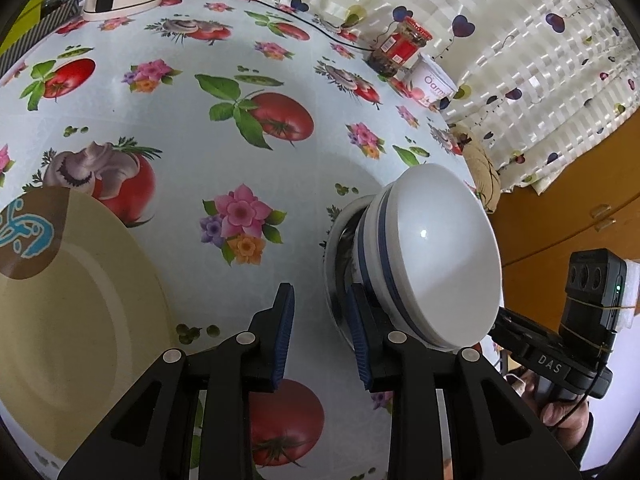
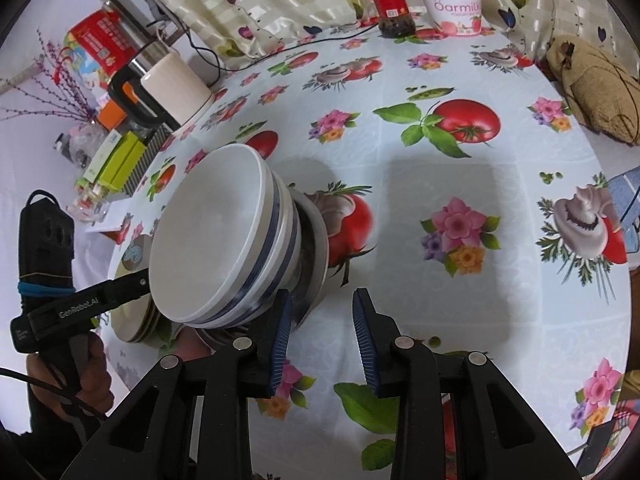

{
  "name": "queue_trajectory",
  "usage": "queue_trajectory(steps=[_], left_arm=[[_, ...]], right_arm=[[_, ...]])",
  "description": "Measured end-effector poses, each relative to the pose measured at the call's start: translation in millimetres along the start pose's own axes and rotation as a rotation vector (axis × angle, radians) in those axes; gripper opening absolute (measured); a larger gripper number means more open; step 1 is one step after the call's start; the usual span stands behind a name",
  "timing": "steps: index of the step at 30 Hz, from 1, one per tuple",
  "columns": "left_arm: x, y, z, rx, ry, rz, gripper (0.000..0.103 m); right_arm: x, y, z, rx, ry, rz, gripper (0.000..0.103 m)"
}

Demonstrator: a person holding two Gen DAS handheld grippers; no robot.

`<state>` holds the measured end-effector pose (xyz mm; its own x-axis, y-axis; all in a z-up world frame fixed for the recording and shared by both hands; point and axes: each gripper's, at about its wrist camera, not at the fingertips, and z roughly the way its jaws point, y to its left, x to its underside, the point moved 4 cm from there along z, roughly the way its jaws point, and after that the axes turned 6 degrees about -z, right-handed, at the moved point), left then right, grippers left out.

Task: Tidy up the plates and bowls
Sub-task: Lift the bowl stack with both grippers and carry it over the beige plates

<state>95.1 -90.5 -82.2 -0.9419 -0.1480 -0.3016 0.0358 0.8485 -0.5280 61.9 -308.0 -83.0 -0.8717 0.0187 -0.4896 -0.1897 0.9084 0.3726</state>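
– Oilcloth tabletop (image 1: 160,128), printed with tomatoes and flowers. Nearest to the lens: left gripper (image 1: 319,292), jaws partly open, bare cloth between the pads. Holds nothing.

– Same for the right gripper (image 2: 322,294)? Why so close to the bowls?

– Same: moderate gap, nothing in it. Its left finger sits just beside the steel dish (image 2: 316,264). The left gripper's right finger overlaps that dish's rim from the other side. Likely the two tools bracket the stack to steady or shift it as one, rather than pinching a single rim. Actual contact cannot be confirmed.

– Where does the stack stand?

– Between the two grippers. White bowls with blue bands (image 2: 208,240) are nested on the steel dish, and they look tilted, though the lens may cause that. The stack probably rests on the cloth, since a shadow lies tight under it.

– Plates?

– Cream plate (image 1: 80,300) lies flat just left of the left gripper. The right wrist view shows several such plates (image 2: 136,328) piled beyond the bowls. Nesting like with like makes for compact, stable piles. Judged well along: bowls together, plates together.

– Farther back?

– Red-lidded jar (image 1: 404,46) and yoghurt tub (image 1: 434,82) at the far edge, well apart from the work. White kettle (image 2: 176,84) is at the far corner. Heart-print curtain (image 1: 540,60) hangs behind.
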Motion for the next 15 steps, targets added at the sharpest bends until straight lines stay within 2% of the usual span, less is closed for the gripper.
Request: queue_trajectory(steps=[8, 12, 15], left_arm=[[-1.6, 1.7, 9.4, 0.011, 0.024, -0.008, 0.028], [1.4, -4.4, 14.0, 0.030, 0.039, 0.017, 0.015], [1.9, -8.3, 13.4, 0.017, 0.028, 0.045, 0.013]], right_arm=[[-1.2, 1.5, 7.9, -0.022, 0.015, 0.002, 0.019], [-1.8, 3.4, 11.1, -0.030, 0.020, -0.002, 0.016], [-2.8, 3.4, 11.4, -0.027, 0.014, -0.008, 0.016]])
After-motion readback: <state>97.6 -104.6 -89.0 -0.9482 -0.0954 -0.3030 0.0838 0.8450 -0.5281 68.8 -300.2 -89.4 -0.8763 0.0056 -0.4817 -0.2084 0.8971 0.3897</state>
